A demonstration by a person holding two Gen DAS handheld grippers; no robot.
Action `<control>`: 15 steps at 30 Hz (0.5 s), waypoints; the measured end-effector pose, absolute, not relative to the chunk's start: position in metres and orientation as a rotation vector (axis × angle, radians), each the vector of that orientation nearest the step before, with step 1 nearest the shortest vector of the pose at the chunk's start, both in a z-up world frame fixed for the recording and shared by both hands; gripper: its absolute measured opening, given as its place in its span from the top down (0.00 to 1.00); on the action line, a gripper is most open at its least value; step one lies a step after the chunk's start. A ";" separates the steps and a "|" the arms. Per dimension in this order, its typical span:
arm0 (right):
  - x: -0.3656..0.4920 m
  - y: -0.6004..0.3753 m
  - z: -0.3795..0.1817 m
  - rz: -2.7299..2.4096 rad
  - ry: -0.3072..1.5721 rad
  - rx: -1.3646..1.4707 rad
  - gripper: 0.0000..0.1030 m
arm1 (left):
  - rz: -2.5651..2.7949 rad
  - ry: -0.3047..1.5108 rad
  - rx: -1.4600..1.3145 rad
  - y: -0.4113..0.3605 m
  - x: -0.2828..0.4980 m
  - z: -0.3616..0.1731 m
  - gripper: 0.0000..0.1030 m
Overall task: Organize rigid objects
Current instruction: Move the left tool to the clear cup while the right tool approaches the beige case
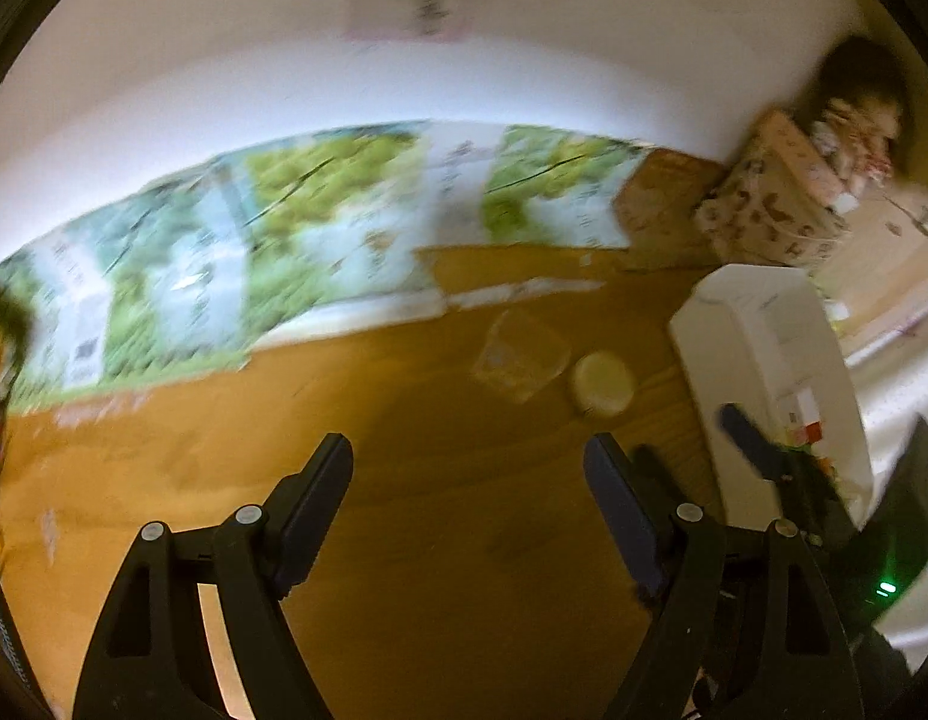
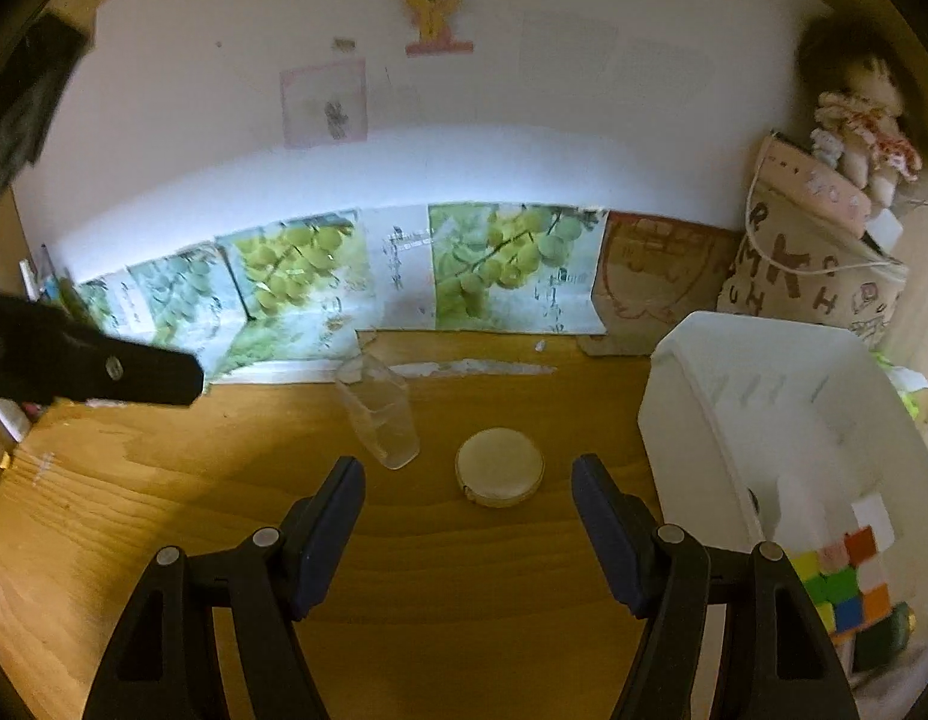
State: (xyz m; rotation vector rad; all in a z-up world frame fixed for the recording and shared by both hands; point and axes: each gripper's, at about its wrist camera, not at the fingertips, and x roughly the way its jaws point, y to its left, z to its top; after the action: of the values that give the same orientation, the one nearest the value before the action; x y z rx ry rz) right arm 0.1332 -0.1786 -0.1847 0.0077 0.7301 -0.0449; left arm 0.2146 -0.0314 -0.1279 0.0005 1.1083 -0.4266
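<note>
Black plastic fingers with dark flat pads fill the lower part of each view; both grippers stand open with nothing between the pads. Right gripper (image 2: 468, 495) points down at a slant over a smooth wooden desk (image 2: 164, 516) with visible grain. Just beyond its fingertips, slightly right of centre, lies a flat round cream tin (image 2: 500, 475), resting on the desk and untouched. Left of the tin, apart from it, a clear plastic cup (image 2: 381, 420) lies tipped on its side, mouth toward the back wall. At right of the frame stands a white plastic bin (image 2: 704, 396) with rounded corners; inside, lower right, a multicoloured puzzle cube (image 2: 848, 582) is seen. Fruit-printed paper sheets (image 2: 296, 276) lean along the white wall, with a lettered cloth bag (image 2: 812, 276) and a plush doll (image 2: 866, 120) at upper right. Left gripper (image 1: 469, 468), in a blurred view, is tilted steeply down over bare desk, its finger also appearing at middle left of the right view; tin (image 1: 603, 384), cup (image 1: 521, 354) and bin (image 1: 758, 348) lie ahead to its right.
</note>
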 end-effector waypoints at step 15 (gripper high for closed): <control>0.171 -0.190 -0.236 -0.065 0.786 0.053 0.30 | -0.523 1.093 0.084 -0.076 0.245 -0.173 0.20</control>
State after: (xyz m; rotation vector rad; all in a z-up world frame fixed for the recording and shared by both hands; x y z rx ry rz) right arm 0.1710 -0.1902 -0.2357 0.0531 0.7863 -0.0649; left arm 0.2454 -0.0760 -0.1732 0.0836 1.0931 -0.5235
